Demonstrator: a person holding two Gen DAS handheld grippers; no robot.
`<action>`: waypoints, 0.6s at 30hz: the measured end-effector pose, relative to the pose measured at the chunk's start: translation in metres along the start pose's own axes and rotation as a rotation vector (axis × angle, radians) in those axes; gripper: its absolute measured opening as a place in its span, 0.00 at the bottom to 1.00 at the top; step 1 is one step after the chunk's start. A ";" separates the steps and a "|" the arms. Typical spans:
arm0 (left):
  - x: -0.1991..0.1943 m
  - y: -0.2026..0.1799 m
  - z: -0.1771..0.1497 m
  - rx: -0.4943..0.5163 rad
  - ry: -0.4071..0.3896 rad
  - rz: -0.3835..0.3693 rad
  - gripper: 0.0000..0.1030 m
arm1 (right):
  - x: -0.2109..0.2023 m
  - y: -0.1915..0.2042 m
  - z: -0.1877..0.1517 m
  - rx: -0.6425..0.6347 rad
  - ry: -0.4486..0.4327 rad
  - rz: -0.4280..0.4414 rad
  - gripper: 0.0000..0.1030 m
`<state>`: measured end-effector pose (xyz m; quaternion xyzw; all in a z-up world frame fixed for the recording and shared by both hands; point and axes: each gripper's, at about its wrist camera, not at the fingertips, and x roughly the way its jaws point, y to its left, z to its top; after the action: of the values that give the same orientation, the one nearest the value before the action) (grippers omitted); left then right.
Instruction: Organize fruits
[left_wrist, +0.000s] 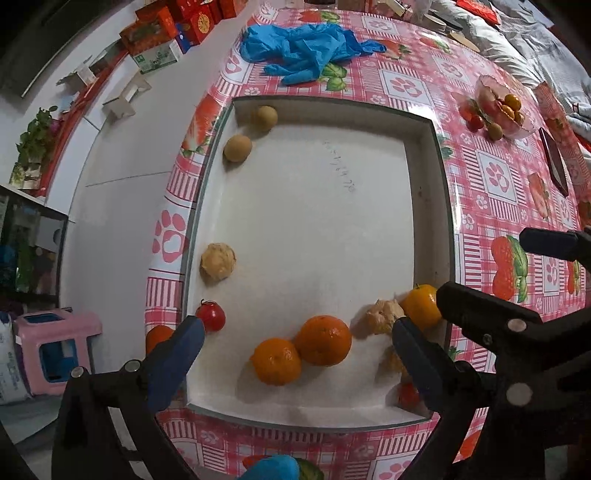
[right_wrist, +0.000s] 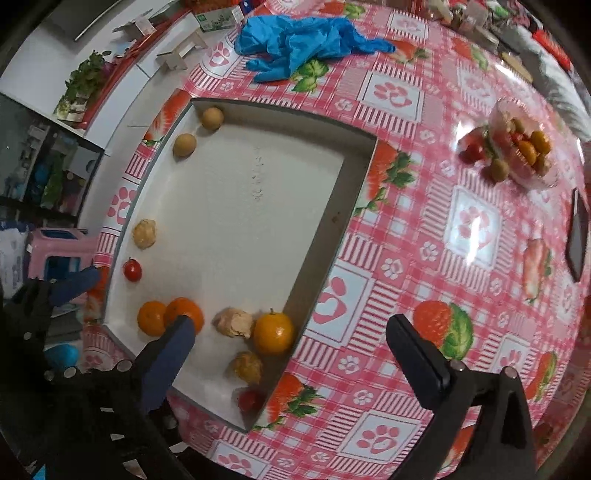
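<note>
A shallow white tray sits on the pink patterned tablecloth. Two tangerines lie side by side near its front edge, below my left gripper, which is open and touches nothing. My right gripper hangs open over the tray's right corner, above a yellow-orange citrus and a papery husked fruit. Two brown round fruits, another husked fruit and a cherry tomato line the left wall. A further husked fruit and a tomato lie in the front right corner.
A clear plastic tub with several small fruits stands at the far right of the table. Blue gloves lie beyond the tray. A dark phone lies at the right edge. A pink stool stands on the floor at left.
</note>
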<state>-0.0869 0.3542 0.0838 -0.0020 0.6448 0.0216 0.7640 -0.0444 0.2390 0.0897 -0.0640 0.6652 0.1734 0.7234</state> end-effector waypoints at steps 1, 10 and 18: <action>-0.001 0.001 0.000 -0.001 0.001 -0.007 0.99 | -0.001 0.000 -0.001 -0.003 -0.001 -0.003 1.00; -0.006 -0.007 -0.007 0.047 0.029 0.027 0.99 | -0.012 0.004 -0.006 -0.030 0.000 -0.010 1.00; -0.012 -0.015 -0.012 0.077 0.036 0.058 0.99 | -0.020 0.006 -0.008 -0.055 -0.007 -0.022 1.00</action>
<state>-0.0998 0.3383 0.0931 0.0457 0.6586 0.0188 0.7508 -0.0551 0.2389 0.1094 -0.0908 0.6571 0.1837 0.7255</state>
